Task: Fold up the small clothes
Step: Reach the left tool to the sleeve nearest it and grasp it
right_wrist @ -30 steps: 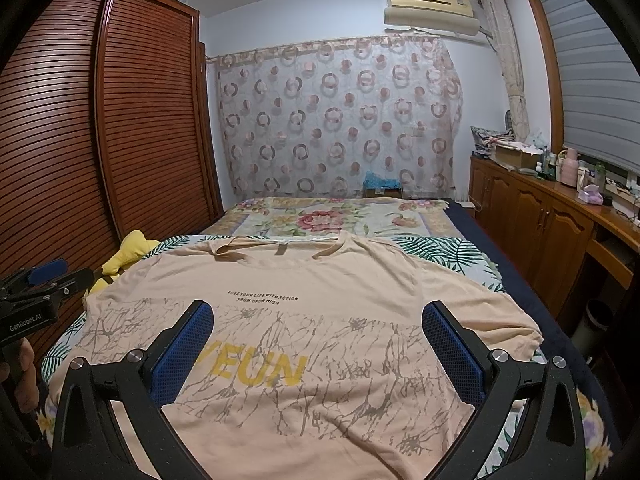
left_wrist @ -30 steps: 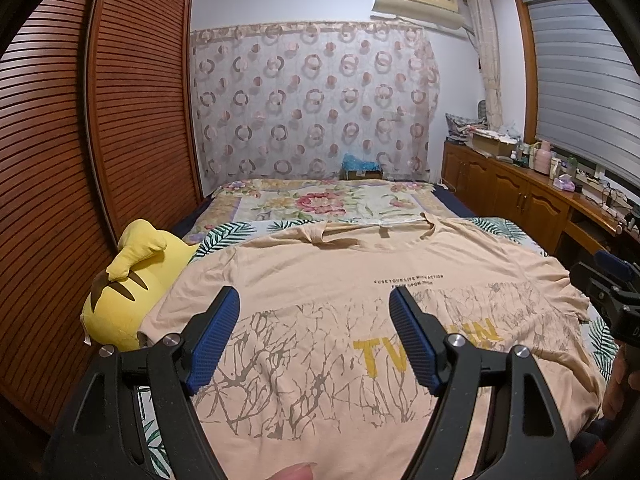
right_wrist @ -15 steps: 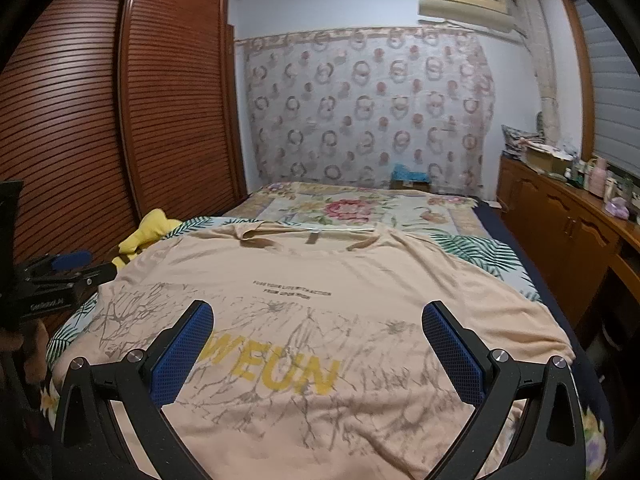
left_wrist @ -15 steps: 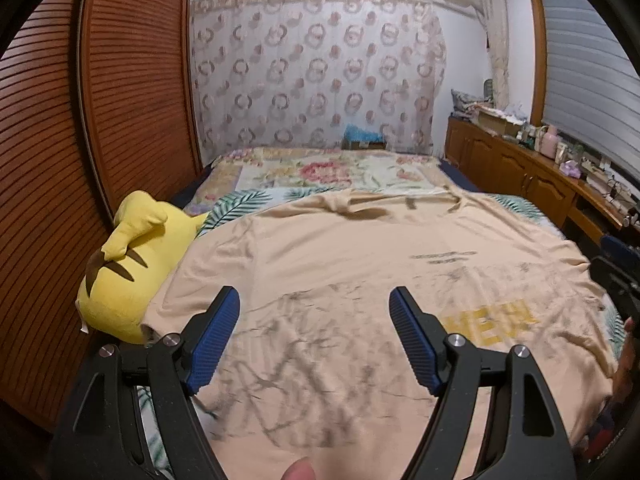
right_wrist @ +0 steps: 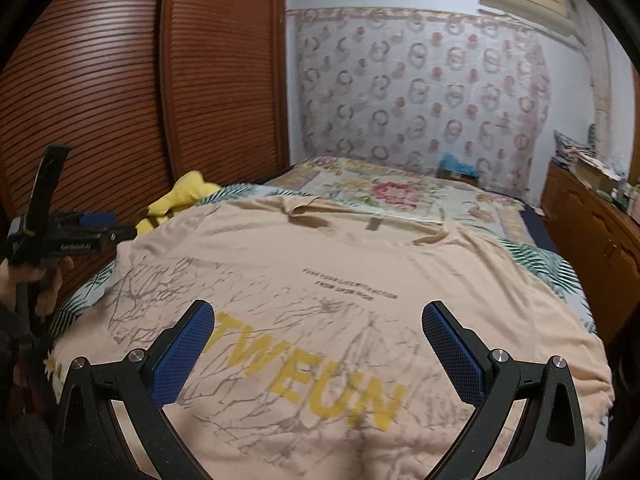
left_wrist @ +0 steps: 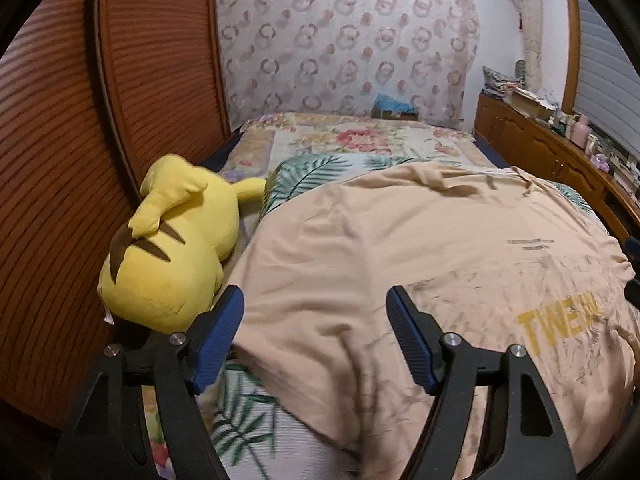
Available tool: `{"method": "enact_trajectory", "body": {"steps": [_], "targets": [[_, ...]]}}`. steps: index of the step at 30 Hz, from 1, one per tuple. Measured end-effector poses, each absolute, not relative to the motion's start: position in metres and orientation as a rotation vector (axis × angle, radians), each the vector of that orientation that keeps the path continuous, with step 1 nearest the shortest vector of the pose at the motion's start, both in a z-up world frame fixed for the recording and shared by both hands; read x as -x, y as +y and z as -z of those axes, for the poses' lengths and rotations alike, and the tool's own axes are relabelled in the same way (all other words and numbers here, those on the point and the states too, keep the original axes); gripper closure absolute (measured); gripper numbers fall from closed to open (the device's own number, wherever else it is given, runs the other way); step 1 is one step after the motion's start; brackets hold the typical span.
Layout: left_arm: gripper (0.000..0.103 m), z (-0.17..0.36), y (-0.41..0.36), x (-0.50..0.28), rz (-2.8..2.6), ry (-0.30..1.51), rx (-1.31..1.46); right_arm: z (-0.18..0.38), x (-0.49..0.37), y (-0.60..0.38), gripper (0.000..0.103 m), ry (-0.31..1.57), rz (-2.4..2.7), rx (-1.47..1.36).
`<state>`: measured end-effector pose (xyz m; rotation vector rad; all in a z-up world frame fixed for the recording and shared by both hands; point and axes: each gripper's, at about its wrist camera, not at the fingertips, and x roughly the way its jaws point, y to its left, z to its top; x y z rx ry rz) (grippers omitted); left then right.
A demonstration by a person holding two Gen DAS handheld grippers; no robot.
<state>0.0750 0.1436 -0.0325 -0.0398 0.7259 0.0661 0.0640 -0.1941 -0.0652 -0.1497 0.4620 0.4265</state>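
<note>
Fingers (left_wrist: 412,344) of left gripper (left_wrist: 314,340) just narrowing slightly, wide apart, empty over T-shirt (left_wrist: 420,248) flat on bed (left_wrist: 360,140); right gripper (right_wrist: 320,356) likewise gaping, empty. Beside shirt, plush toy (left_wrist: 176,248): risks snagging sleeve grab.

The T-shirt (right_wrist: 320,264) is peach with yellow letters and grey branch lines. The soft toy (left_wrist: 172,252) is yellow with brown stripes. The bed sheet (left_wrist: 308,176) has green leaves, with pink flowers farther away. The curtain (right_wrist: 420,80) has ring shapes. The wardrobe doors (right_wrist: 100,92) are reddish brown. The gripper pads (right_wrist: 180,356) are blue.
</note>
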Motion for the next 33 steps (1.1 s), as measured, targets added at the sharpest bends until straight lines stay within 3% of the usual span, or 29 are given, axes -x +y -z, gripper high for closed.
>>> {"method": "enact_trajectory", "body": {"steps": [21, 24, 28, 33], "targets": [[0.054, 0.083, 0.212, -0.088, -0.102, 0.898, 0.281, 0.062, -0.093, -0.191, 0.002, 0.558, -0.539, 0.168], [0.064, 0.083, 0.213, -0.088, -0.079, 0.892, 0.304, 0.062, -0.092, -0.191, 0.002, 0.565, -0.539, 0.160], [0.089, 0.079, 0.207, -0.088, -0.077, 0.872, 0.283, 0.062, -0.090, -0.190, 0.002, 0.565, -0.538, 0.155], [0.095, 0.065, 0.203, -0.083, -0.069, 0.824, 0.271, 0.063, -0.088, -0.194, 0.002, 0.562, -0.528, 0.149]]}}
